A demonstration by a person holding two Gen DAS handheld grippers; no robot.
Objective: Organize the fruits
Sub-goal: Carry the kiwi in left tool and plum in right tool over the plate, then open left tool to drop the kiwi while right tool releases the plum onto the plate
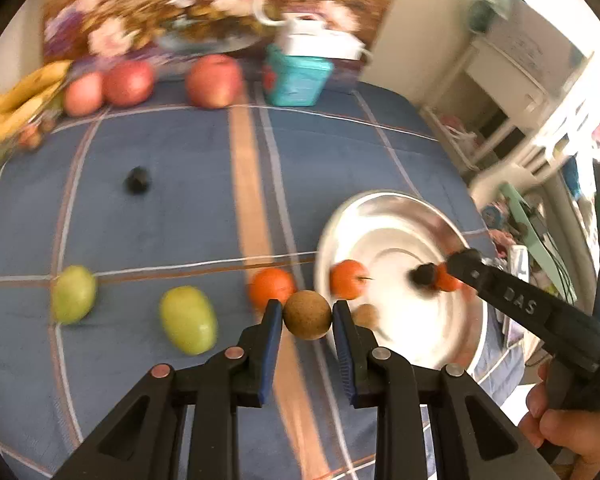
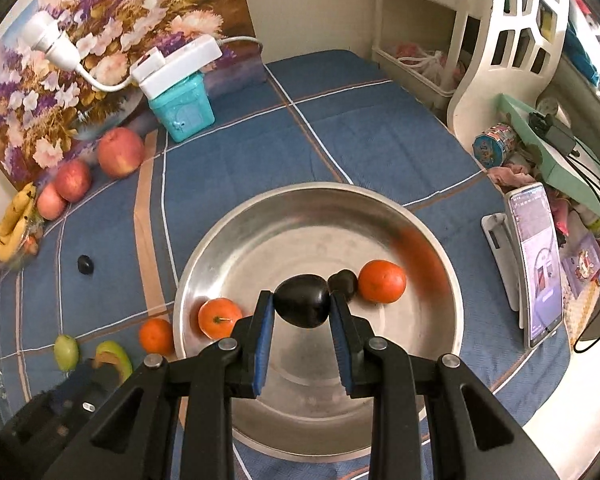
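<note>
A rough, round brown fruit (image 1: pixel 307 314) is sitting clamped in the left gripper (image 1: pixel 307 316) beside the steel bowl (image 1: pixel 384 216). The right gripper (image 2: pixel 302 307) is gripping a glossy dark plum (image 2: pixel 302 306), long axis crosswise, over the bowl. Only the right view is showing a standing phone (image 2: pixel 536 264); the left view alone is catching a hand (image 1: pixel 568 424).
</note>
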